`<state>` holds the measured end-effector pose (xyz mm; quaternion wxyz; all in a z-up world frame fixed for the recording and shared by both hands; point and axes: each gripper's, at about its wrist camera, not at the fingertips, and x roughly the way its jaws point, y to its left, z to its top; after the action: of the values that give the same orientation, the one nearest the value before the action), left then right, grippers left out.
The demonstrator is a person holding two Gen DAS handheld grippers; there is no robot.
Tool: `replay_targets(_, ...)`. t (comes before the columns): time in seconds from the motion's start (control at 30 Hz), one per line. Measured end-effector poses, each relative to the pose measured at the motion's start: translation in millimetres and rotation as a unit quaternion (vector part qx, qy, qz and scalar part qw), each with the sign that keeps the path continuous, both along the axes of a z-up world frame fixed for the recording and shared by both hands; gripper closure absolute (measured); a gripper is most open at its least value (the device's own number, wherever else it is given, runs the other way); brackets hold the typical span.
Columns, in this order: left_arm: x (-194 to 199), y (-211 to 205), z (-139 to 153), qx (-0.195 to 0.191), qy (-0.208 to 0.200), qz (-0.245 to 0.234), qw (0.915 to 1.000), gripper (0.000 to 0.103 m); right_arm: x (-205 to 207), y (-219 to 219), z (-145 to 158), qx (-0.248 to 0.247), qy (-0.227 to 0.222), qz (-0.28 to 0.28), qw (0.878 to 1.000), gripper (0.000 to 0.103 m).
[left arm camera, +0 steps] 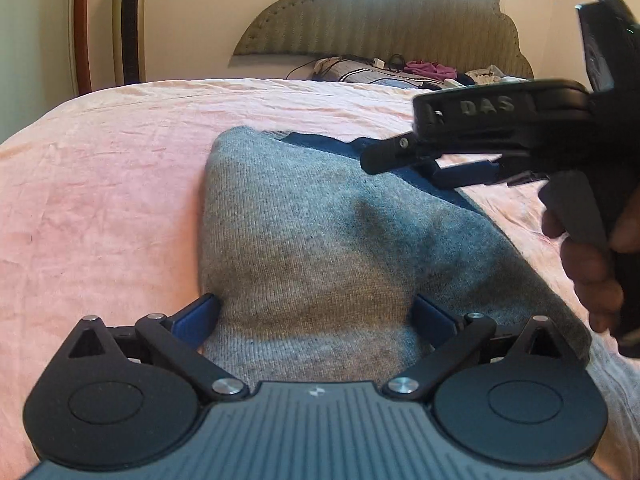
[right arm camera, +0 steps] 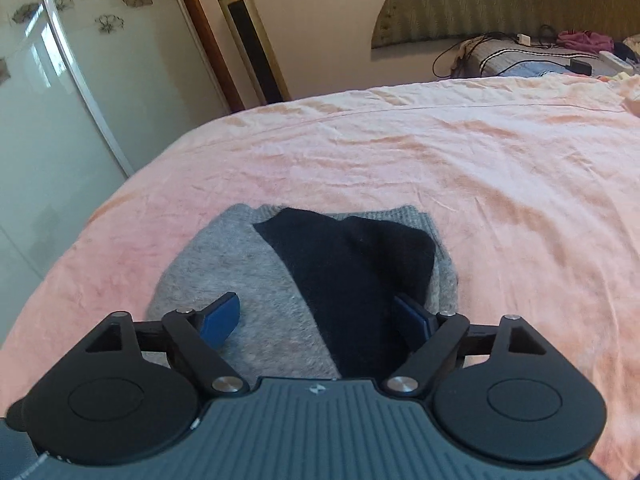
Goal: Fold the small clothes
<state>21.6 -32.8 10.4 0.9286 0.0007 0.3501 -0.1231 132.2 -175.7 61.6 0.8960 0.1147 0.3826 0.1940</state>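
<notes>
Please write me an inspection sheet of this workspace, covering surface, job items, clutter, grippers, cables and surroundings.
Surface: wrinkled pink bedsheet, bare around the garment.
Job's things: folded grey knit garment with a dark navy part lying on top.
Clutter: heap of clothes and small items at the headboard.
Grippers: left gripper and right gripper open over the garment, pads not pressing it.
Cables: black cords among the heap.
Surroundings: olive padded headboard, gold tower fan, glossy floral wardrobe door.

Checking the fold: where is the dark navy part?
In the right wrist view the dark navy part lies atop the grey garment, towards its right side.
</notes>
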Motion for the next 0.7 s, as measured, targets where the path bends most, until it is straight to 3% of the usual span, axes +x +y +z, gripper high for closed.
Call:
replay_targets(0.03,0.1,-0.9,-0.4,0.001,0.000,-0.001,1.0000,0.000,1.5,2.5,-10.2,-0.022,0.012,0.014,1.000,0.018)
replay_targets(0.1,2.6,-0.7,-1.0,0.002,0.000,-0.002,1.0000,0.000,-4.0,1.5,-15.9,-0.040,-0.018,0.037,0.998,0.019)
replay_targets(0.23,3.2,1.5,-1.0,-0.001,0.001,0.000,1.0000,0.000,-0.8,9.4,-1.7,-0.057,0.010,0.022,0.998,0.022)
replay_targets(0.33,4.3,2.2,-0.9,-0.004,0.001,0.001,1.0000,0.000,-14.2,11.3,8.5,-0.031,0.003,0.020,0.999,0.022)
replay_targets(0.4,4.6,1.4,-0.9,-0.003,0.001,0.001,1.0000,0.000,-14.9,11.2,-4.0,-0.043,0.016,0.024,0.999,0.021)
replay_targets(0.43,4.1,0.7,-0.6,-0.001,0.001,-0.001,1.0000,0.000,-17.7,7.9,-10.0,-0.045,-0.002,0.031,0.999,0.020)
replay_targets(0.5,1.7,3.8,0.8,-0.002,0.003,0.000,1.0000,0.000,-20.9,-4.7,-6.3,-0.016,0.000,0.016,1.000,0.026)
replay_targets(0.57,-5.2,16.9,3.1,-0.025,0.019,0.009,0.9995,0.000,-27.5,-24.0,5.1,0.049,0.029,-0.020,0.998,0.029)
replay_targets(0.63,-16.3,36.9,6.0,-0.075,0.031,0.015,0.9966,0.000,-40.2,-47.8,11.9,0.120,0.036,-0.024,0.992,0.028)
replay_targets(0.7,-23.1,54.3,7.1,-0.129,0.043,0.023,0.9904,0.000,-45.1,-62.2,10.3,0.141,0.055,-0.027,0.988,0.039)
